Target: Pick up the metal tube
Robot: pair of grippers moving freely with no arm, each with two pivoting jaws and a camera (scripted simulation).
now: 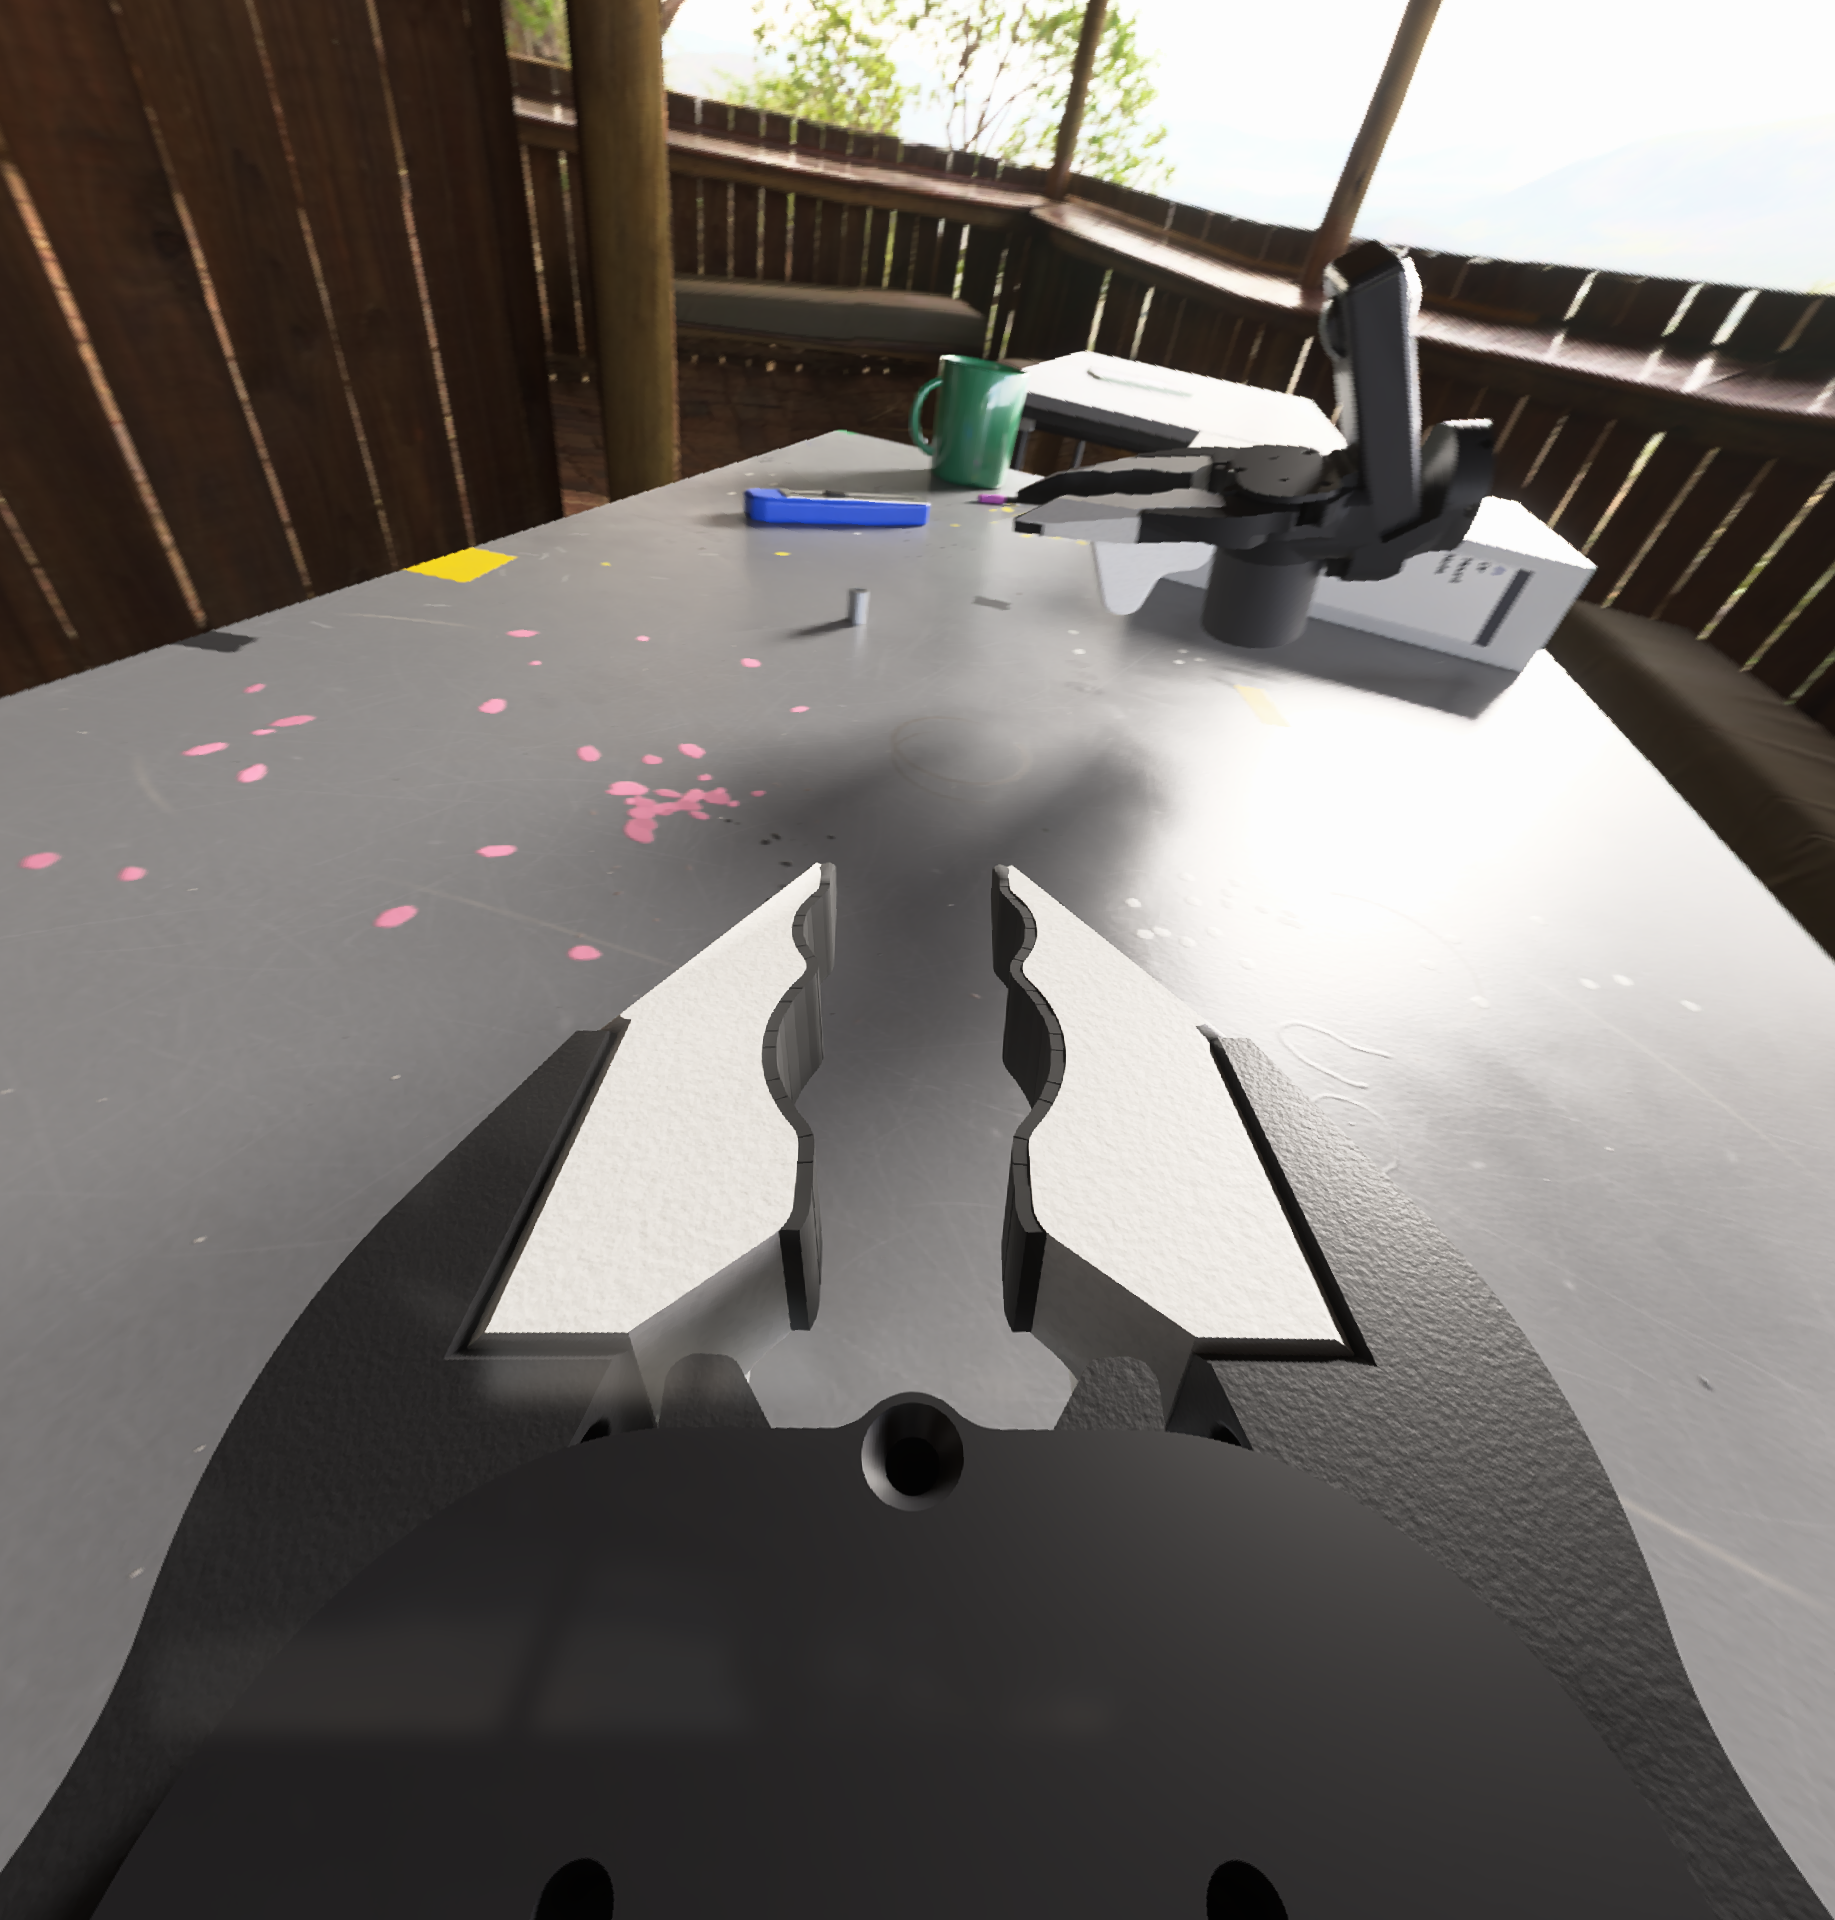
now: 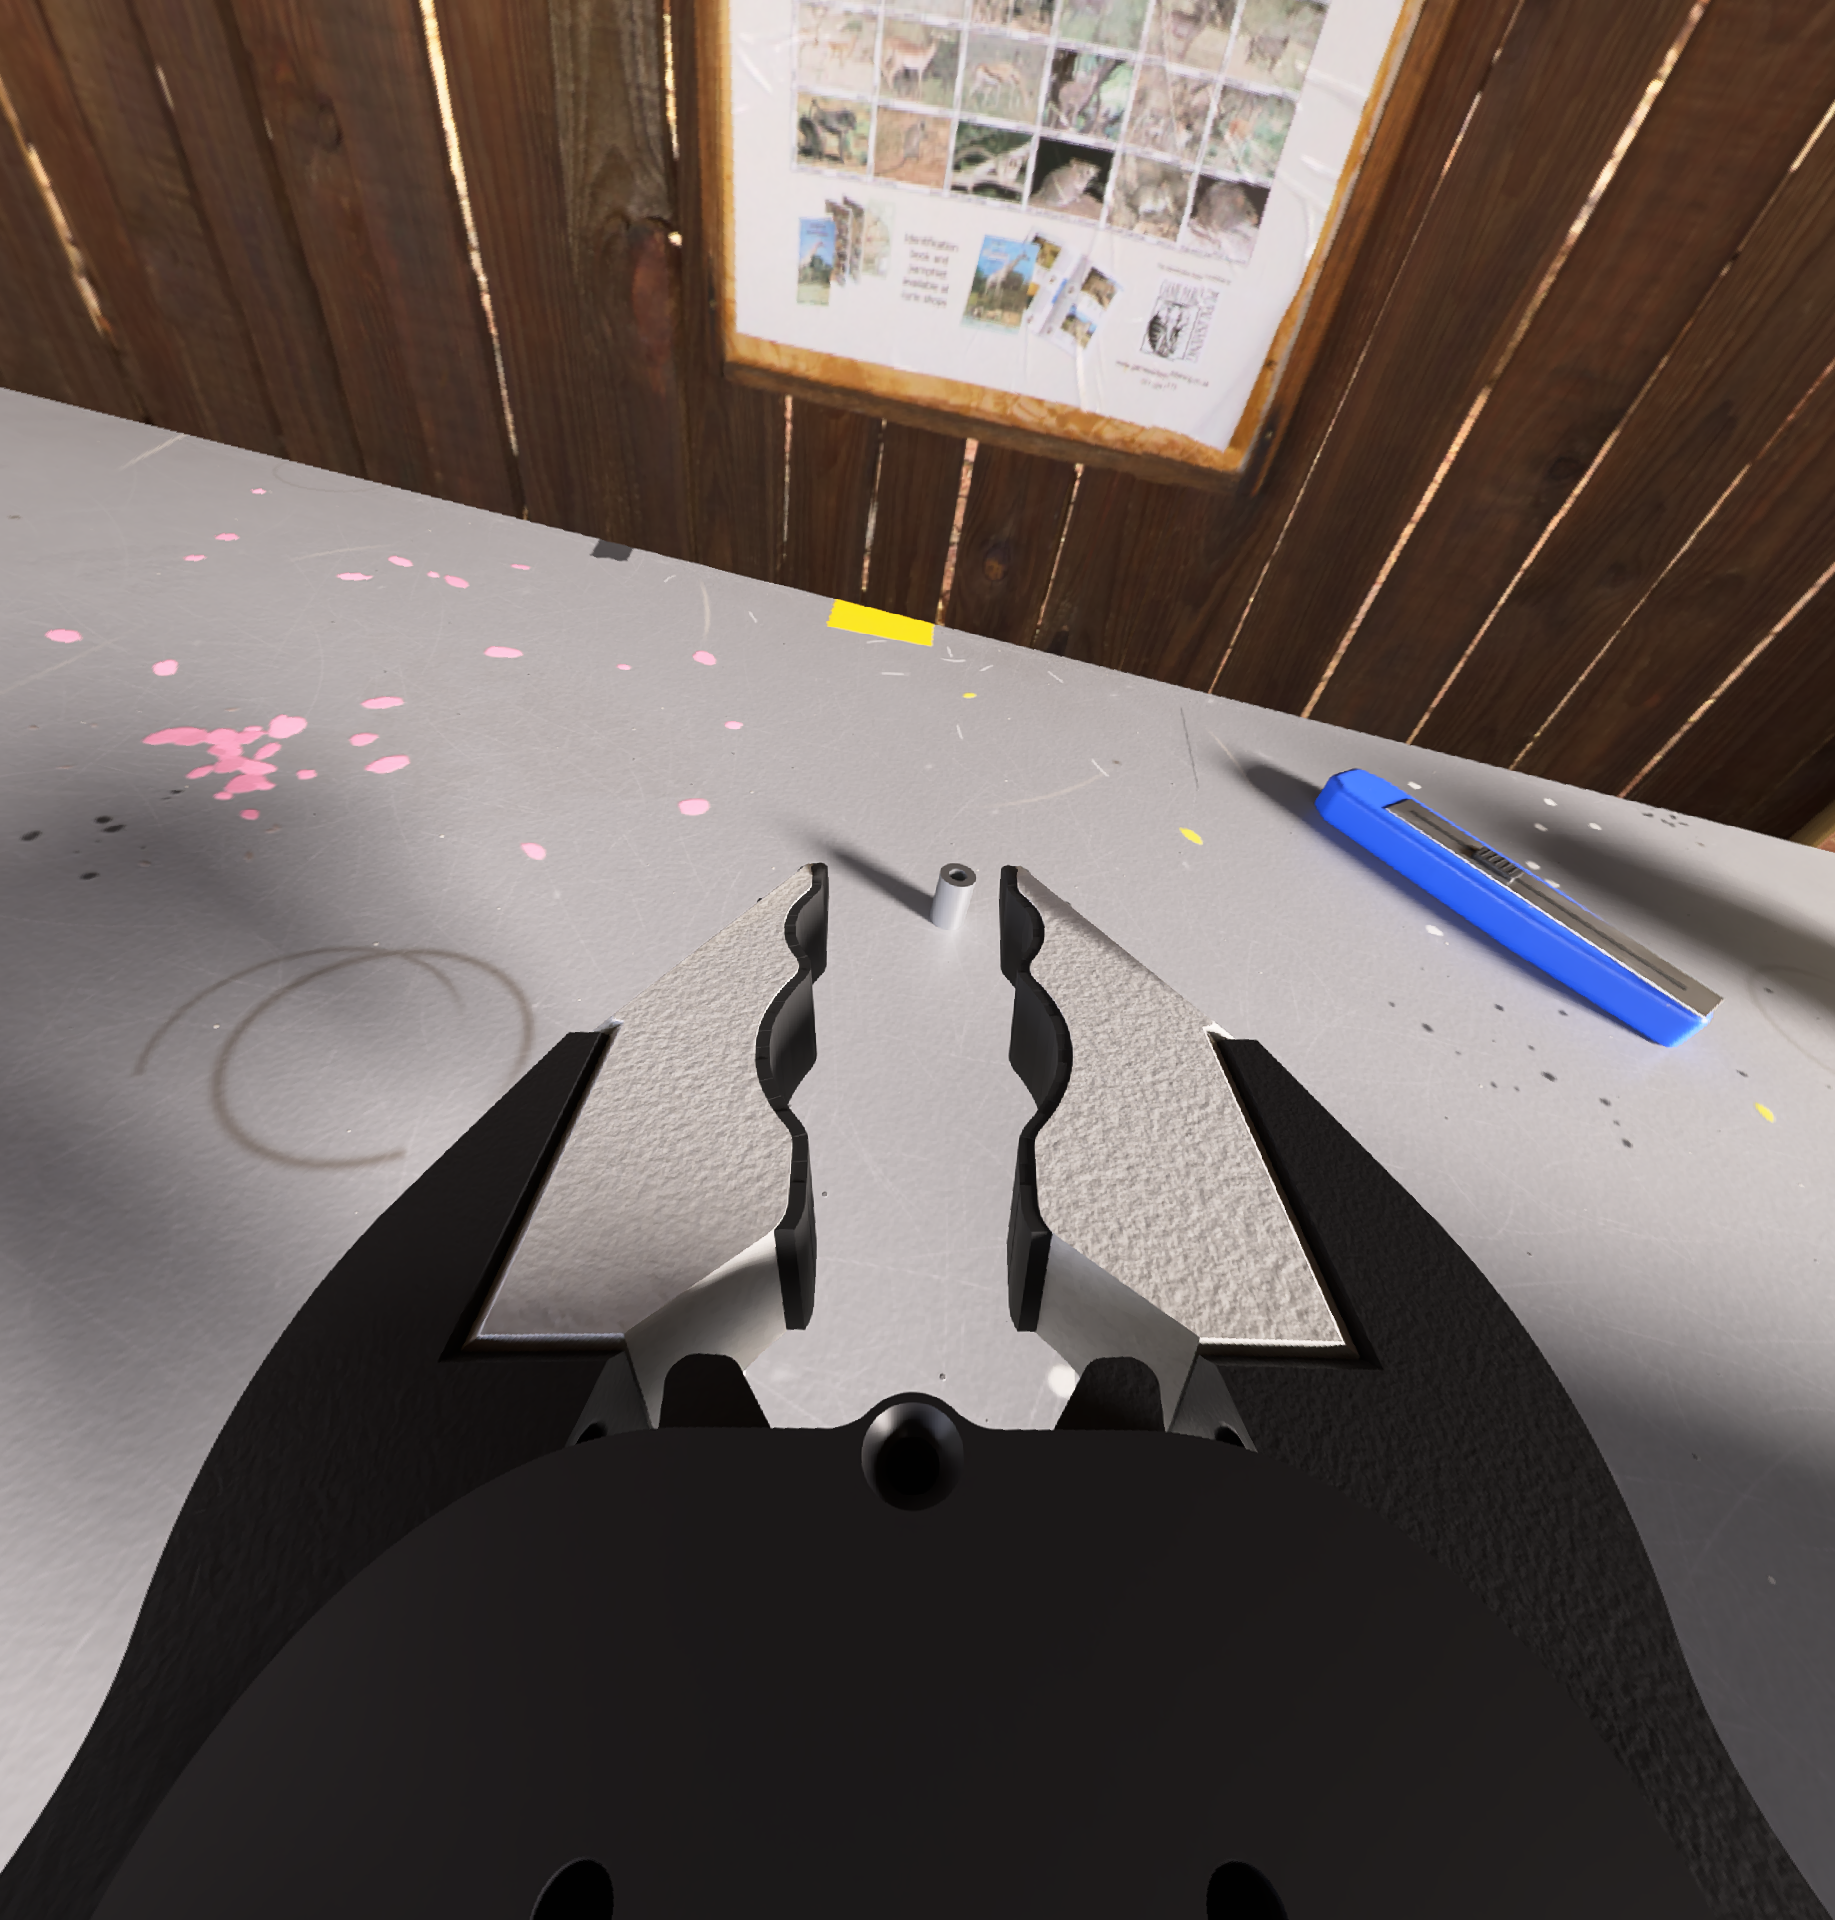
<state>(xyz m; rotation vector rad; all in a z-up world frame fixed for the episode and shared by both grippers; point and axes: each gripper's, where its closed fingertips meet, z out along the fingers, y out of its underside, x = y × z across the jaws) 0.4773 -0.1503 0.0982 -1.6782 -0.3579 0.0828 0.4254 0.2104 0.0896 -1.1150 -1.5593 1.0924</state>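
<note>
- The right gripper (image 2: 914, 883) filled the foreground of its own view, jaws parted and holding nothing; the left gripper (image 1: 913, 883) likewise stood open and empty, well back.
- The metal tube (image 2: 951, 894) stood upright on the grey table (image 2: 373, 1039), at twelve o'clock just beyond the right fingertips, slightly toward the one o'clock side.
- It looked small, light, rigid and smooth, so likely slippery and easily tipped.
- Best held across its round wall, mid-height.
- A blue utility knife (image 2: 1515, 904) lay at two o'clock.

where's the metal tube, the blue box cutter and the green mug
metal tube (image 2: 950, 895): right wrist view, its upright side wall
blue box cutter (image 2: 1515, 902): right wrist view, middle of its body
green mug (image 1: 973, 420): left wrist view, its outer wall
</note>
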